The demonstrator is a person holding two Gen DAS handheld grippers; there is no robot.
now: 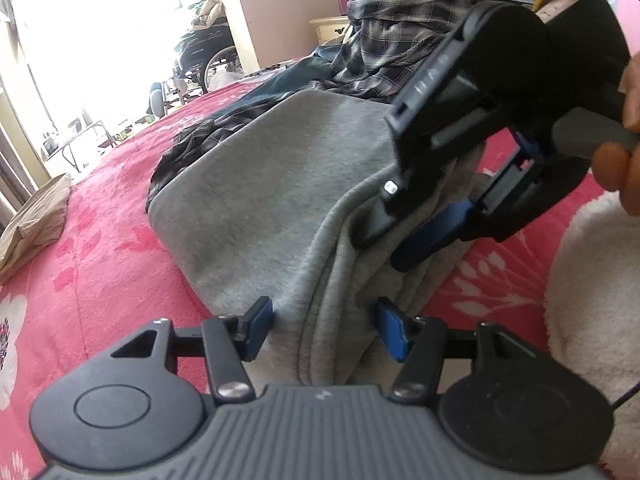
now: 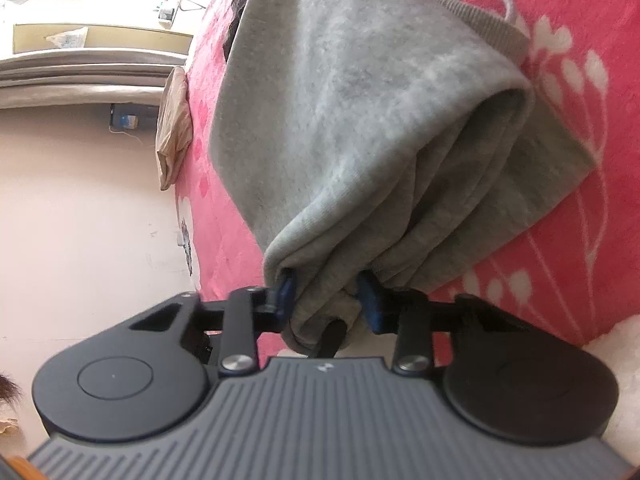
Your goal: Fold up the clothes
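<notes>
Bunched between right hand-held gripper [image 2: 326, 300] pads: soft, thick grey fleece garment [image 1: 260, 200], limp, somewhat heavy. Left hand-held gripper [image 1: 324, 328] open, straddling folded edge; best pinched through stacked layers.

The bedspread [image 1: 100, 248] is bright pink, printed with white flowers and thin white stems — the stems show clearly at three o'clock in the right wrist view. The folded garment [image 1: 260, 200] on it is heather grey, with a ribbed grey band [image 2: 484, 24] and pale grey cord at one o'clock in the right wrist view. At twelve o'clock in the left wrist view lies a shirt [image 1: 400, 40] in black, grey and white plaid, with dark navy cloth [image 1: 280, 80] beside it. A tan cloth [image 1: 36, 216] sits at nine o'clock. Both grippers — left gripper [image 1: 324, 328], right gripper [image 2: 328, 300] — are black and dark grey with blue finger pads [image 1: 394, 332]. A cream-white fleecy surface [image 1: 592, 300] fills four o'clock.
</notes>
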